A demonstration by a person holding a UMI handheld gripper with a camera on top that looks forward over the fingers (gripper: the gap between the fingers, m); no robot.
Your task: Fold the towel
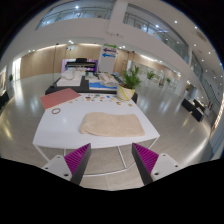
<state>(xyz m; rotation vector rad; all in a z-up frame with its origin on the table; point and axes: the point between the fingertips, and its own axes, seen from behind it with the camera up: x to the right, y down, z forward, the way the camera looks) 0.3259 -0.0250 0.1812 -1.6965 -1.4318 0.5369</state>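
A beige towel lies in a rough folded heap on the white table, near its front right part. My gripper hovers in front of the table's front edge, well short of the towel. Its two fingers with magenta pads stand wide apart and open, with only the tiled floor showing between them. Nothing is held.
On the table's far left lies a pink folder or cloth, with a small ring-like item and small bits near the back edge. A potted plant stands at the far right corner. Beyond are a booth and an open hall floor.
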